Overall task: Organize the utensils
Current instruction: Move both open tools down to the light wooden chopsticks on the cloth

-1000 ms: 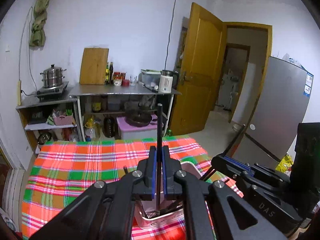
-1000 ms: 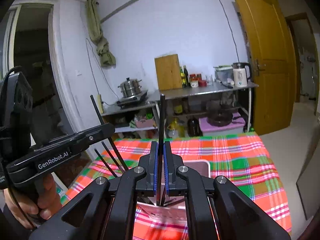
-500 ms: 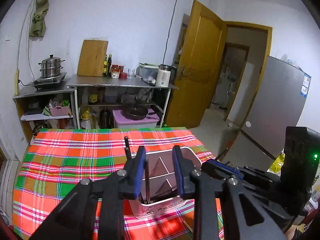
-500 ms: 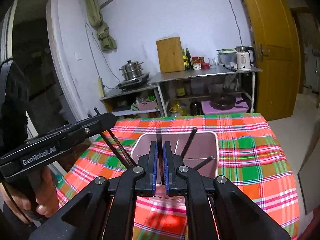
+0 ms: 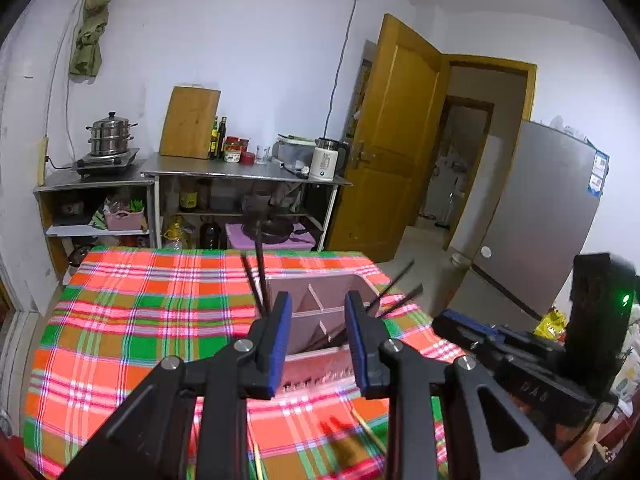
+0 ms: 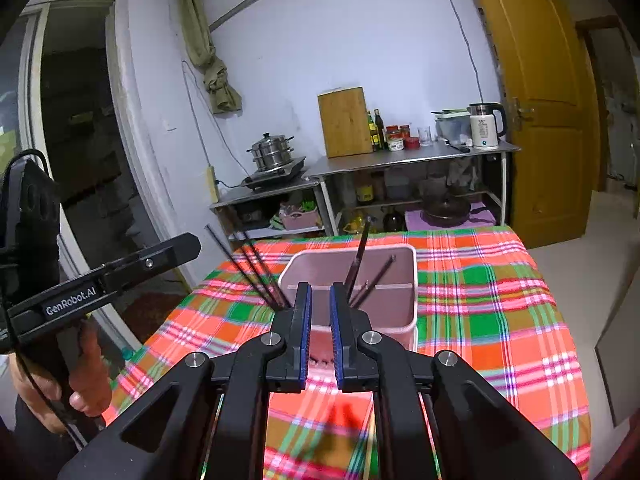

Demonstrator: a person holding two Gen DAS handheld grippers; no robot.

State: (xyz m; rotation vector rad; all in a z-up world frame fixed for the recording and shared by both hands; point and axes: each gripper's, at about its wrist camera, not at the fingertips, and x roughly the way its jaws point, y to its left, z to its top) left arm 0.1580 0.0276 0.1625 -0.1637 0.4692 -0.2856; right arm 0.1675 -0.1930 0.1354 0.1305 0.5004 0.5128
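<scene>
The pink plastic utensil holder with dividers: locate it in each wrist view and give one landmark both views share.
Left wrist view: the pink plastic utensil holder sits low at centre on the checked cloth, partly behind the open left tool.
Right wrist view: the holder sits at centre, just beyond the right tool, black chopsticks standing in it.
Shared landmark: the wooden cutting board leaning on the back wall.

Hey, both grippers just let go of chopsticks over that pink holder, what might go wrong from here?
The black chopsticks lean far out over the pink holder rim, so they may tip out. The left gripper and right gripper, jaws just opened and empty, hang close and could knock the holder or the sticks when pulling back.
</scene>
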